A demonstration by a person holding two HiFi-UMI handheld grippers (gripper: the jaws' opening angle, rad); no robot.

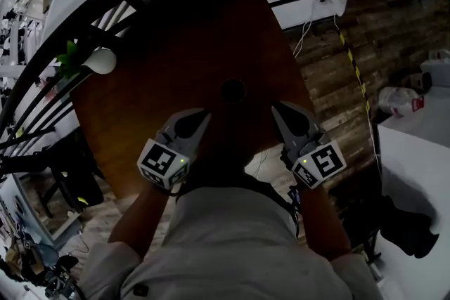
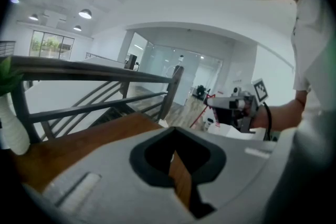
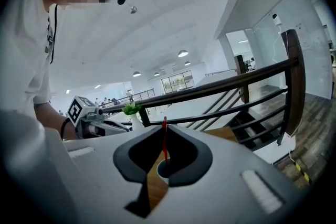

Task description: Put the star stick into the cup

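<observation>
So the head view is really dark, but you can make out the cup [image 1: 233,90] sitting around the middle of the brown wooden table [image 1: 176,46]. The red stick [image 3: 164,141] stands upright in it. The stick only really shows in the right gripper view, as a thin line running down into the cup's mouth, and its top is too small to tell the shape. The left gripper [image 1: 206,112] and right gripper [image 1: 275,107] are both at the near edge of the table, either side of the cup and a bit back from it. Both have their jaws closed tip to tip with nothing pinched between them. In the right gripper view the stick lines up exactly with the seam of the tips, but it looks to be standing beyond them rather than clamped. Around that, there's a white vase [image 1: 102,61] with a green sprig at the far left edge of the table, well apart from the cup. A dark metal railing [image 1: 84,17] runs right behind it. Off to the right there's a white table [image 1: 415,165] and a striped cable [image 1: 355,70] trailing over the wood floor.
</observation>
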